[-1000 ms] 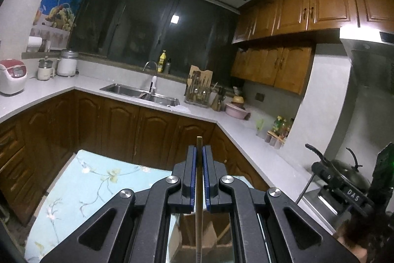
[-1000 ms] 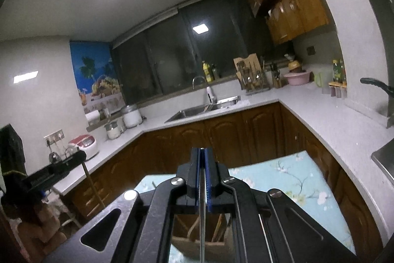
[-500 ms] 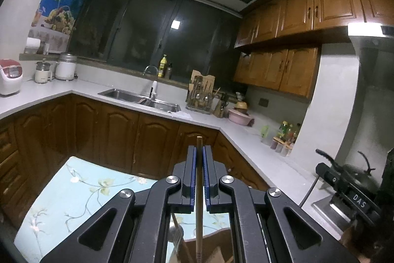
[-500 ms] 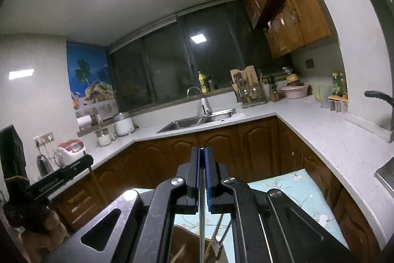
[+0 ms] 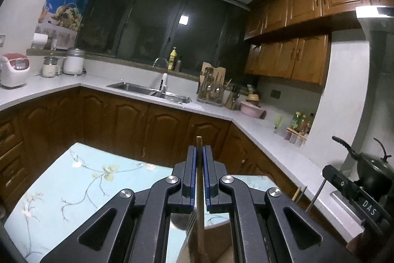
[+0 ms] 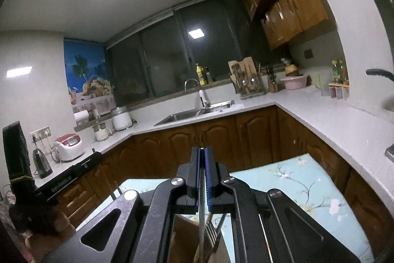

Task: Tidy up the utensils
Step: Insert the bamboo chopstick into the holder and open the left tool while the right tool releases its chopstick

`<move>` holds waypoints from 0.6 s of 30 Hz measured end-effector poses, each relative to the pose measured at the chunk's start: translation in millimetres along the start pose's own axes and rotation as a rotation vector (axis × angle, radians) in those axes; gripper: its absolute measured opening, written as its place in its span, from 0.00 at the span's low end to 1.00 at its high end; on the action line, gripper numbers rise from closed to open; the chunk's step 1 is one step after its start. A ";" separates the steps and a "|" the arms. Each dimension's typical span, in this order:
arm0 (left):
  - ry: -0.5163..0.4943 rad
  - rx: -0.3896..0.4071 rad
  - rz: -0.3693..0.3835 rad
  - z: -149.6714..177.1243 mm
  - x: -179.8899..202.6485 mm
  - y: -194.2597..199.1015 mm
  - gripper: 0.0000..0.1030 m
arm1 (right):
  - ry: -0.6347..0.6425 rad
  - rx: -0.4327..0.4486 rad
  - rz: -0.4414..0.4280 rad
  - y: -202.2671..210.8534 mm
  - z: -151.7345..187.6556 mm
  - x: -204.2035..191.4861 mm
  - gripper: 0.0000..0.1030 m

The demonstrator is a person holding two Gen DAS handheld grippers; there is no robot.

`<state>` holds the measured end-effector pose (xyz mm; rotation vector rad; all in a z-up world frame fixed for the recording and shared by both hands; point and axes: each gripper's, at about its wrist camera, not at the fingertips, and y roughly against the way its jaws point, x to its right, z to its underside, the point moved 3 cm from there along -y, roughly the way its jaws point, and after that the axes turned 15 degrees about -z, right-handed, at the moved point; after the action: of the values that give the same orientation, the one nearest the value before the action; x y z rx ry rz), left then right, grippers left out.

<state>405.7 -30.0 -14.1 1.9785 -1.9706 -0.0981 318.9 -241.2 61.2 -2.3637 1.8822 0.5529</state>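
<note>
My left gripper [image 5: 199, 154] is shut on a thin wooden stick [image 5: 200, 201] that stands upright, its top just above the blue pads. Its lower end reaches down toward a brown open container [image 5: 221, 240], where a fork's tines [image 5: 190, 226] show. My right gripper [image 6: 202, 159] is shut on a thin metal utensil handle [image 6: 201, 208], also upright, over the same brown container [image 6: 183, 238], with a fork [image 6: 212, 231] beside it. Each view catches the other gripper at its edge: the right one [image 5: 354, 196], the left one [image 6: 71, 175].
The container stands on a table with a pale blue flowered cloth [image 5: 73, 189]. Wooden cabinets and a grey L-shaped counter [image 5: 266, 137] surround it, with a sink [image 5: 150, 90], a utensil rack [image 5: 211, 90], a pink bowl [image 5: 252, 109] and a black kettle [image 5: 371, 171].
Both grippers have sunk lower toward the table, each still gripping its utensil; the counter now sits higher in both views and the container fills less of the gap below the jaws.
</note>
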 end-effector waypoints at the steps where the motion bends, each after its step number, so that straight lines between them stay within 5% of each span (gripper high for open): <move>1: -0.001 -0.008 0.001 1.3 0.4 1.6 0.04 | -0.002 0.002 0.002 0.4 2.8 0.7 0.04; 18: -0.052 -0.090 0.003 -1.1 4.5 12.3 0.04 | -0.047 -0.028 0.029 4.7 22.8 11.4 0.04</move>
<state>394.5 -33.9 -8.6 1.9343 -1.9659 -0.2358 311.1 -246.7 37.1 -2.3225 1.9041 0.6348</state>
